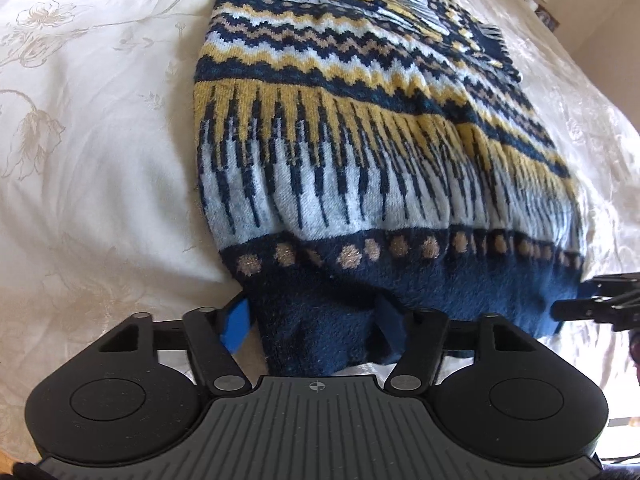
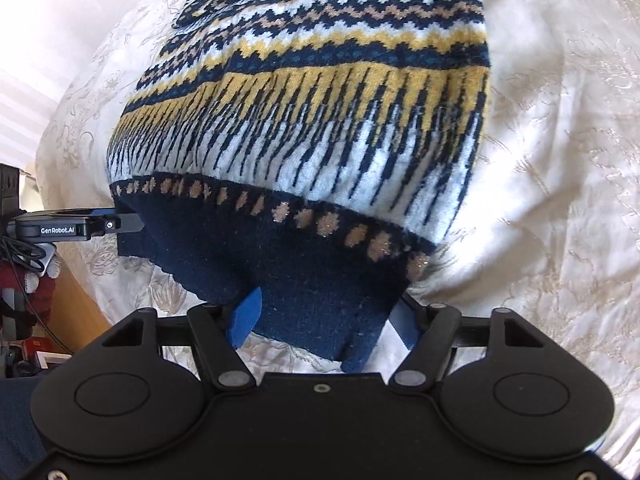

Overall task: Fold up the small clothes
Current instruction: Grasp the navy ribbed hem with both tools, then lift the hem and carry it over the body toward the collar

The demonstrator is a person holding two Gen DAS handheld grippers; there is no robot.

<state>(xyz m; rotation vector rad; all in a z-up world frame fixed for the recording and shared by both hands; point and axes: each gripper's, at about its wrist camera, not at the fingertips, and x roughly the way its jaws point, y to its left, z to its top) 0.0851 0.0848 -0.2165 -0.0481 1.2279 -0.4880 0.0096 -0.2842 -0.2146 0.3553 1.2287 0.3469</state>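
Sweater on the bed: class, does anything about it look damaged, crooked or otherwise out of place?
Nothing stands out. The sweater lies fairly flat on the bedspread, with no tear or stain visible. The left gripper and right gripper each clamp its navy hem, which bunches slightly there, as expected.

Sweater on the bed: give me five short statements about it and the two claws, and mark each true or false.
1. The sweater lies on a cream floral bedspread. True.
2. The left claw has the navy hem between its fingers. True.
3. The right claw hangs over the bedspread away from the sweater. False: the hem's other corner sits between its fingers.
4. The sweater is plain red. False: it is patterned in navy, yellow, pale blue and tan.
5. The hem band is pale blue. False: it is navy, with a row of tan dots above it.
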